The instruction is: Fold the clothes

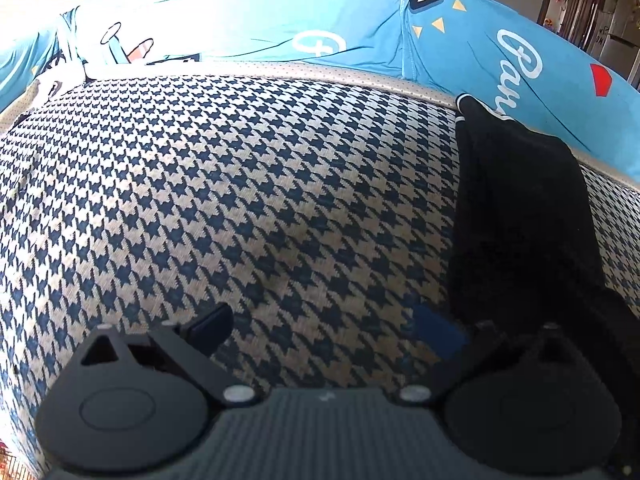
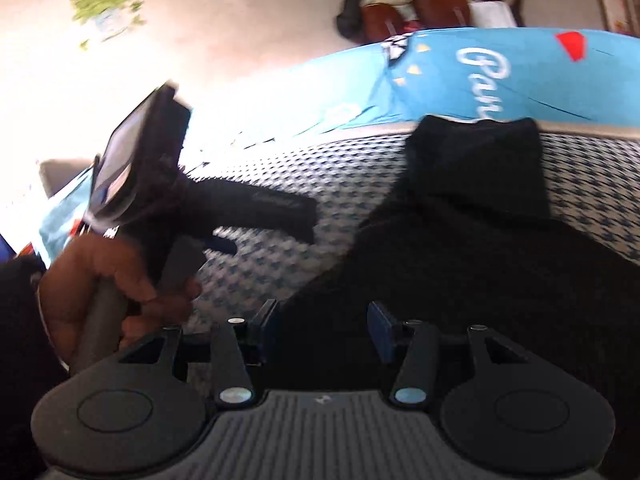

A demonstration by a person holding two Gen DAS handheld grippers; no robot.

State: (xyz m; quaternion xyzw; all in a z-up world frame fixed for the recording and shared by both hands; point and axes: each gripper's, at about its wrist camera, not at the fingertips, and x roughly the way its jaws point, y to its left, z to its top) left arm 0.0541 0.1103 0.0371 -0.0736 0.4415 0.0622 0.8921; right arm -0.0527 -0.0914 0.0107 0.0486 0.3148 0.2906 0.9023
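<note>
Our left claw (image 1: pixel 324 328) hangs spread and empty over the houndstooth cushion (image 1: pixel 240 184); our right claw (image 2: pixel 322 326), also released, hovers above the black garment (image 2: pixel 472 232) bunched there. Risk: pinching several layers, skewing any fold.

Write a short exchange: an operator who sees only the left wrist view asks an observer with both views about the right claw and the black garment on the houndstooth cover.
Operator: I see only a strip of black garment at my right. Where is the right claw?
Observer: The right claw is open, poised over the near part of the garment, which spreads wide there.
Operator: Is my left claw touching the garment?
Observer: It seems not. From the right wrist view, the left claw is open over bare houndstooth cover, with a gap between it and the garment's edge.
</note>
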